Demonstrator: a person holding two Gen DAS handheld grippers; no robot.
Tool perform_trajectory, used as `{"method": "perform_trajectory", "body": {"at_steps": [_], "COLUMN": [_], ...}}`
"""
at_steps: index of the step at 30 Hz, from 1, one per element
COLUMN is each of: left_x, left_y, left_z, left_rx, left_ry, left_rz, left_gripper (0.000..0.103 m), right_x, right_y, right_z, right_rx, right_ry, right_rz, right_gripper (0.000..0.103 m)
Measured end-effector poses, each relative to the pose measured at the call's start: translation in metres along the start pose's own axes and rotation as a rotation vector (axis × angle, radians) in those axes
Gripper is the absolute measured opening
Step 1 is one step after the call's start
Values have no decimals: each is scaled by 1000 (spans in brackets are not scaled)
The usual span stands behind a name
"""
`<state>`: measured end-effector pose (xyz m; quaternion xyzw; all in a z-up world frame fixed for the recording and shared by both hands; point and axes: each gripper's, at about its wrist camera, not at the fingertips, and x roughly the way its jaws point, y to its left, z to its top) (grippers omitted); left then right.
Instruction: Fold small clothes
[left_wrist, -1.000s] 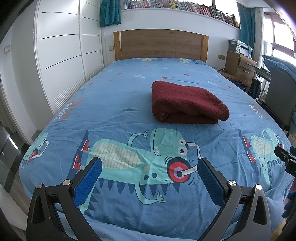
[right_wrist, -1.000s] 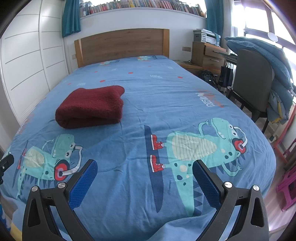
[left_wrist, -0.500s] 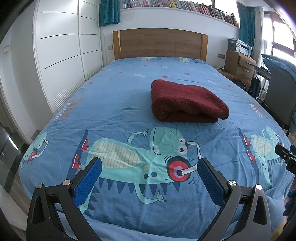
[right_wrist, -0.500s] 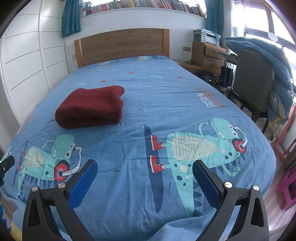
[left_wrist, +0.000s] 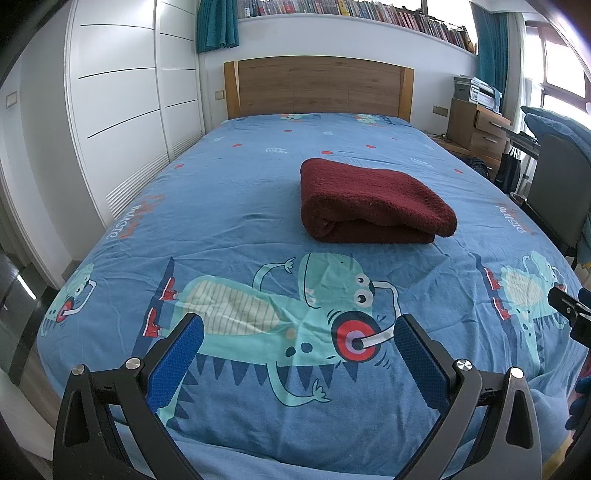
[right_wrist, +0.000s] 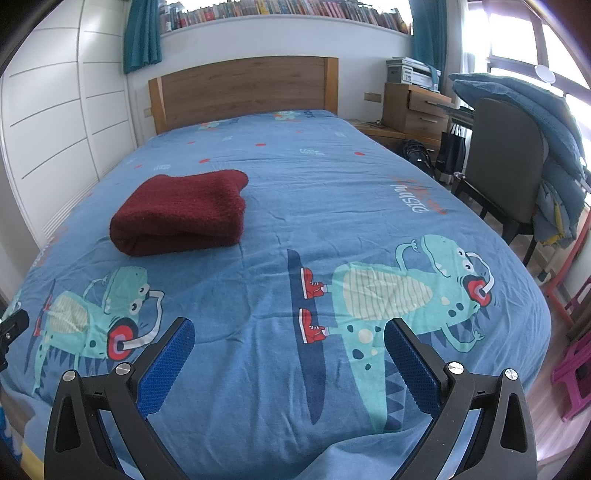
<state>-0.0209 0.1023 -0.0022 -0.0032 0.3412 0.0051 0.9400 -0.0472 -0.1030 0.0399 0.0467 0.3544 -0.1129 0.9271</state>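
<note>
A bedroom seen from two tools held low over the foot of a bed (left_wrist: 229, 206). The bed is covered by a blue sheet printed with teal cartoon dinosaurs wearing red headphones and red sneakers.

A dark red knitted garment (left_wrist: 373, 203) lies folded into a thick, compact bundle on the sheet, around the middle of the bed, its rounded fold facing the foot end. Nothing touches it. In the right wrist view the same bundle (right_wrist: 181, 212) sits toward the left half of the mattress.

The left tool (left_wrist: 295, 338) is spread wide open, its blue-padded fingers (left_wrist: 173, 363) empty, hovering above a dinosaur print well short of the garment. The right tool (right_wrist: 290, 341) is likewise wide open and empty, over another dinosaur print, well apart from the bundle.

A wooden headboard (left_wrist: 317, 86) stands at the far end, with a long shelf of books (left_wrist: 354, 9) high on the wall above it. White wardrobe doors (left_wrist: 118, 110) line the left wall. To the right of the bed stand a wooden drawer unit (right_wrist: 415, 107) and a dark chair (right_wrist: 506, 155) draped with blue bedding.
</note>
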Motion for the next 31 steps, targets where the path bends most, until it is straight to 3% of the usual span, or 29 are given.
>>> {"method": "perform_trajectory", "body": {"at_steps": [31], "left_x": [4], "left_y": [3], "left_z": [1], "left_rx": [2], "left_ry": [6], "left_rz": [-7], "left_gripper": [102], "right_x": [2], "right_y": [-3], "right_z": [-2], "right_rx": [-1], "right_ry": [5], "right_rz": [0], "right_gripper": [103]}}
